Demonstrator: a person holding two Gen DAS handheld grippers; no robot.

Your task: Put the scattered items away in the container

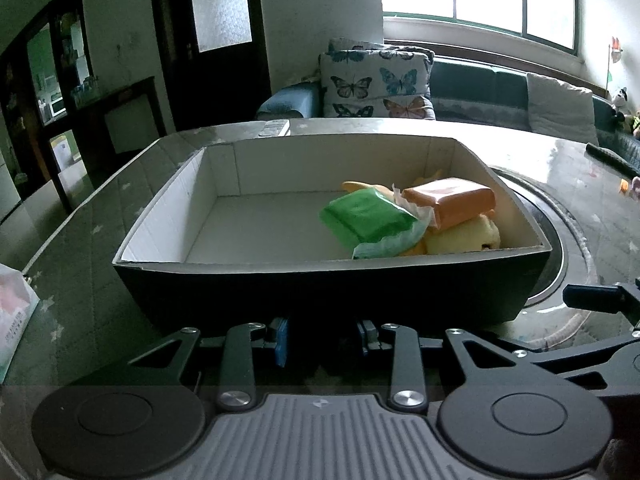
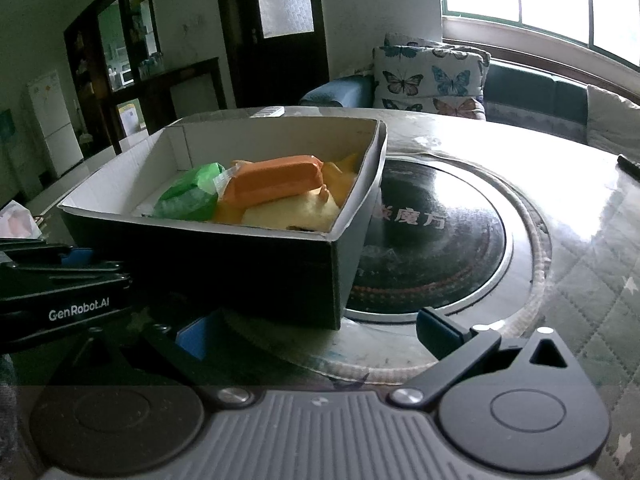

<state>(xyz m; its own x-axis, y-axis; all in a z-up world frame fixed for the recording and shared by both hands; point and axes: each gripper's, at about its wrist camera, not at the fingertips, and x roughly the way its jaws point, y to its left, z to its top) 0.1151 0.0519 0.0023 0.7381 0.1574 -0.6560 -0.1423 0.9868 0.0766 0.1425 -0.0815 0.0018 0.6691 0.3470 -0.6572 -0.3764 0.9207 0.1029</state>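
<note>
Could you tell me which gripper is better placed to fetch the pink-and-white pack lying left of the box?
Left. The pink-and-white pack lies just left of the open left gripper; the right gripper sits at the right corner of the box.

The dark cardboard box [image 2: 248, 264] sits on the table [image 2: 580, 264], holding a green packet [image 2: 188, 196], an orange packet [image 2: 272, 182] and yellow plush [image 2: 296, 210]. The right gripper [image 2: 316, 334] stands with jaws wide apart before the box corner, overlapping the round black hotplate [image 2: 432, 248].

yellow plush [image 1: 464, 236] mostly hidden under packs [image 1: 448, 202]
</note>
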